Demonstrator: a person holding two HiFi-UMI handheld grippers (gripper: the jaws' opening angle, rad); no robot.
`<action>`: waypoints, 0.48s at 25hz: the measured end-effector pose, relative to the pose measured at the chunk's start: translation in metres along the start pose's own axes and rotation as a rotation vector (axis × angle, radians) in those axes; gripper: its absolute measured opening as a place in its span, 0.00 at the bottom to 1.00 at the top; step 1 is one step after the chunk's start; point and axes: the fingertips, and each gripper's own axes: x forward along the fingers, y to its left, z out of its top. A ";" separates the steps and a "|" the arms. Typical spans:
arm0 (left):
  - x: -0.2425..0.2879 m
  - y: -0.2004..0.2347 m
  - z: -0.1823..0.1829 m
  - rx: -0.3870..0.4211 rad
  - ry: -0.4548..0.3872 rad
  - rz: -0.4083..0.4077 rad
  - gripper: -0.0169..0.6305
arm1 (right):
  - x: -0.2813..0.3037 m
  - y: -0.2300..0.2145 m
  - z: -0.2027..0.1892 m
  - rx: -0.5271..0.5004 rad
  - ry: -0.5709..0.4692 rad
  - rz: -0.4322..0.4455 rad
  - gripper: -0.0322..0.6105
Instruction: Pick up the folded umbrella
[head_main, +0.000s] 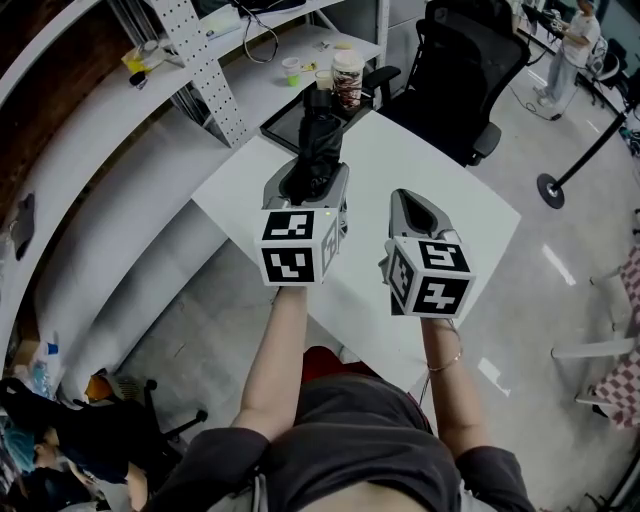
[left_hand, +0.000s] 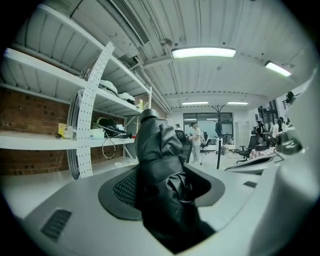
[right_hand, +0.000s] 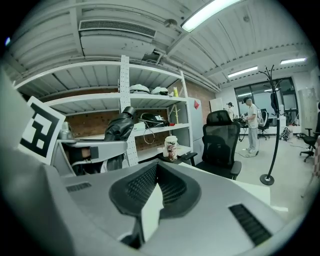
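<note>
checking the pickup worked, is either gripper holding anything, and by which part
The left gripper holds the folded umbrella between its jaws, round its fabric body at the strap; one end sticks out. The right gripper holds nothing.

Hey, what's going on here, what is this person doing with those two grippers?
A person holds a gripper in each hand over a white table. The left gripper is clamped on a black folded umbrella, held up clear of the table. The right gripper is beside it, jaws together and empty.
</note>
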 end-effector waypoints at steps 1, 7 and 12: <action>-0.004 -0.001 0.004 0.006 -0.011 -0.003 0.41 | -0.002 0.002 0.002 -0.006 -0.007 0.000 0.08; -0.028 -0.004 0.025 0.043 -0.062 -0.017 0.41 | -0.018 0.011 0.020 -0.035 -0.069 0.002 0.08; -0.044 -0.005 0.037 0.059 -0.100 -0.023 0.41 | -0.032 0.017 0.038 -0.051 -0.129 0.010 0.08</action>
